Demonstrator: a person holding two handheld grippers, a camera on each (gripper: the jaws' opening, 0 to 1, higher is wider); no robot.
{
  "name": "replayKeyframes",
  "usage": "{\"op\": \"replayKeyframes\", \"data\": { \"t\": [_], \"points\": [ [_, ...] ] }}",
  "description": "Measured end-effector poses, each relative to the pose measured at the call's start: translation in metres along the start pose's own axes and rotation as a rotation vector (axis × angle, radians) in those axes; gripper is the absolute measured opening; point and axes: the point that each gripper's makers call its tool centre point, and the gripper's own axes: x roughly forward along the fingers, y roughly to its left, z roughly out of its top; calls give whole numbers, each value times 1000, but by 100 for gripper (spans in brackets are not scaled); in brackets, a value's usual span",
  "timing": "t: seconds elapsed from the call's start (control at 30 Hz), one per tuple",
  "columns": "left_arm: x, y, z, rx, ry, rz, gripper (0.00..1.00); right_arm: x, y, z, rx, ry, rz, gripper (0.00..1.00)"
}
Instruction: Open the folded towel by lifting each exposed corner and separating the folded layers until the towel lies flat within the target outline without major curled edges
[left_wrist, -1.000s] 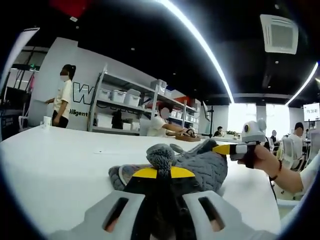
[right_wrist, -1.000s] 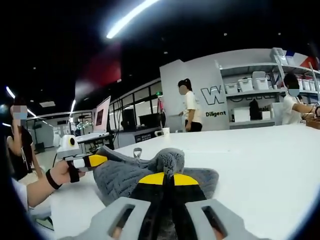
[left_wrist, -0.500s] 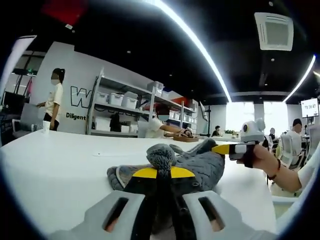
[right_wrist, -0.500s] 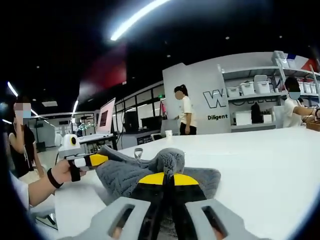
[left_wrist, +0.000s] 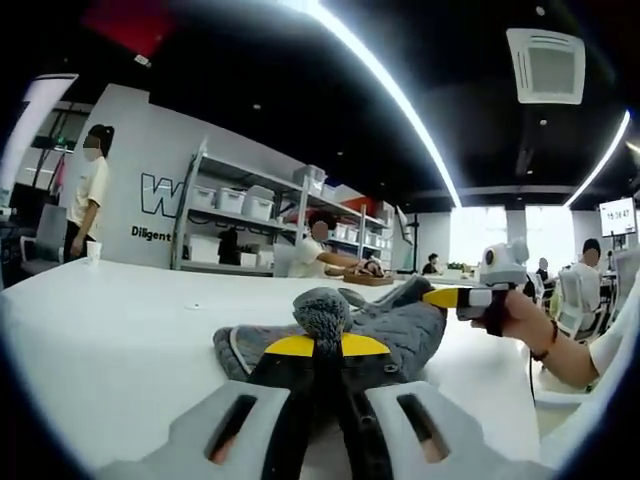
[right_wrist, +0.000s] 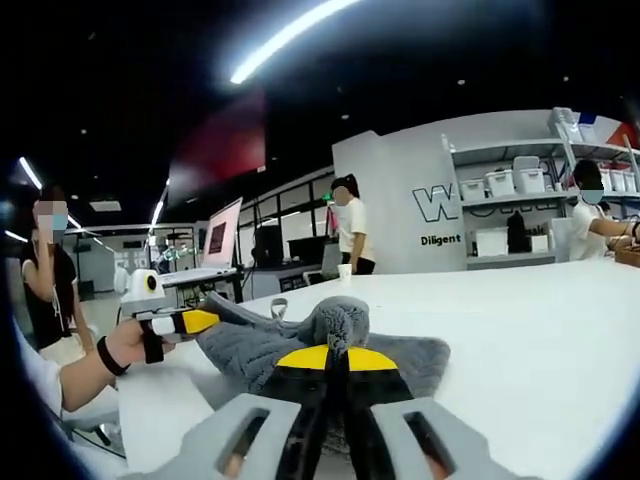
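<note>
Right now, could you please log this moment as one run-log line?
left gripper: shut on towel | right gripper: shut on towel | towel: bunched, raised between grippers, not flat | table: white

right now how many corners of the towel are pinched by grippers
2. The left gripper is shut on one bunched corner of the grey towel; the right gripper is shut on another. Other corners may be hidden in the folds.

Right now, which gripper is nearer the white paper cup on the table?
Left. The left gripper holds the towel end toward the cup; the right gripper pinches the opposite end.
</note>
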Motion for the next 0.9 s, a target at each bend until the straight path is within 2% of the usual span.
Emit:
{"op": "replayKeyframes", "data": {
  "t": [0.23,0.63,0.9],
  "points": [
    [-7,-6,-3,23,15,1,3,-5,8,-3,-19,-4,12,0],
    [-20,-24,-6,4,15,-26,4,-15,13,-7,-40,-9,17,0],
    [-27,-30,-16,6,33,-34,5,-22,18,-11,-76,-13,33,0]
  ]
}}
